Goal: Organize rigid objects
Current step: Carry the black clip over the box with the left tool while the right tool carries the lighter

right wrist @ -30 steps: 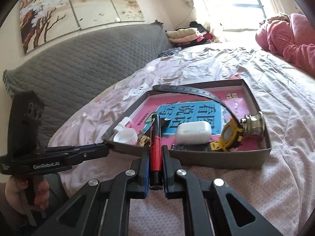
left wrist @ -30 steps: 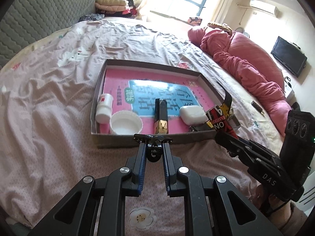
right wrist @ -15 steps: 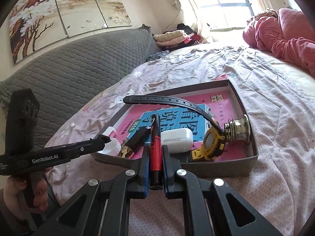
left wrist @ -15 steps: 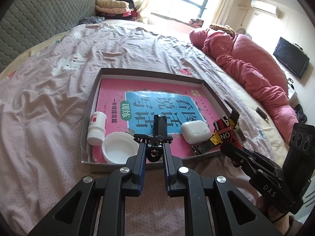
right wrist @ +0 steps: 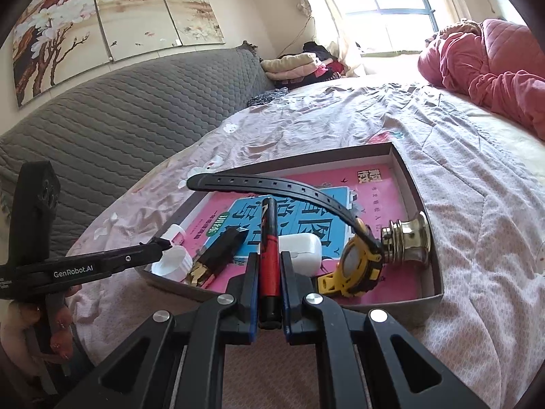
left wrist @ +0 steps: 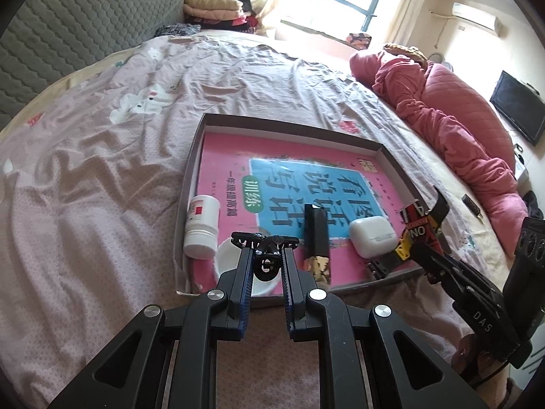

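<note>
The right hand-held gripper [right wrist: 269,266] is squeezed shut on a red pen [right wrist: 269,238] and the left hand-held gripper [left wrist: 265,240] on a black clip [left wrist: 265,266], both over the box [left wrist: 391,156] near the bed's [left wrist: 102,187] edge, likely to drop them inside.

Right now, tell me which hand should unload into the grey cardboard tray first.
Left, probably: left gripper, shut on a small black clip, hangs over the tray beside the white round cap; right gripper aims its red-and-black marker at the crowded yellow watch side.
</note>
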Tool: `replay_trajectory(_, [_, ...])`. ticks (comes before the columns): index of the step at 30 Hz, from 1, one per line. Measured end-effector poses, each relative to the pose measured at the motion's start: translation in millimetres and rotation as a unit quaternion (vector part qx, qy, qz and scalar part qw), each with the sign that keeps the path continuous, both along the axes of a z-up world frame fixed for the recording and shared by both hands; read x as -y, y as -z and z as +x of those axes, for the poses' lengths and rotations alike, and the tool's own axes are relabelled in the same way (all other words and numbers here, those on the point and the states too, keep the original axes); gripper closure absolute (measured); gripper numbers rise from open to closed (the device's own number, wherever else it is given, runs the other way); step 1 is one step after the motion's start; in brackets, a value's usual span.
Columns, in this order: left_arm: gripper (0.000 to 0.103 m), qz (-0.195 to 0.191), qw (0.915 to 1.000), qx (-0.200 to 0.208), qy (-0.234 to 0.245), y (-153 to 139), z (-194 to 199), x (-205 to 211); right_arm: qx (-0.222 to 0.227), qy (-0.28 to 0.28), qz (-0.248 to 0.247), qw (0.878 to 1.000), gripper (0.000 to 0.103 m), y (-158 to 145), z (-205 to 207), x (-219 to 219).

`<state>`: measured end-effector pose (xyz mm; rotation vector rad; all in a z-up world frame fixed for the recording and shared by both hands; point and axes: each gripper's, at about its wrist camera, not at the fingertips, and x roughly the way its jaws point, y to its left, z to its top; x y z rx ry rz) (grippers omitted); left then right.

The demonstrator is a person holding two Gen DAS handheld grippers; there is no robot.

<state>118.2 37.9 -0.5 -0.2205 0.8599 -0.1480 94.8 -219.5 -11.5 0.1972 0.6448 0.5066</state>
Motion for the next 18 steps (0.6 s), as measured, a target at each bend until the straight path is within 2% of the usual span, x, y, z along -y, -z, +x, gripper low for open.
replay_trajectory(18, [0.087, 0.016, 0.9998, -0.007, -0.001, 7, 7, 3, -0.01, 0.014, -0.015, 1.0, 0.092, 8, 21, 5])
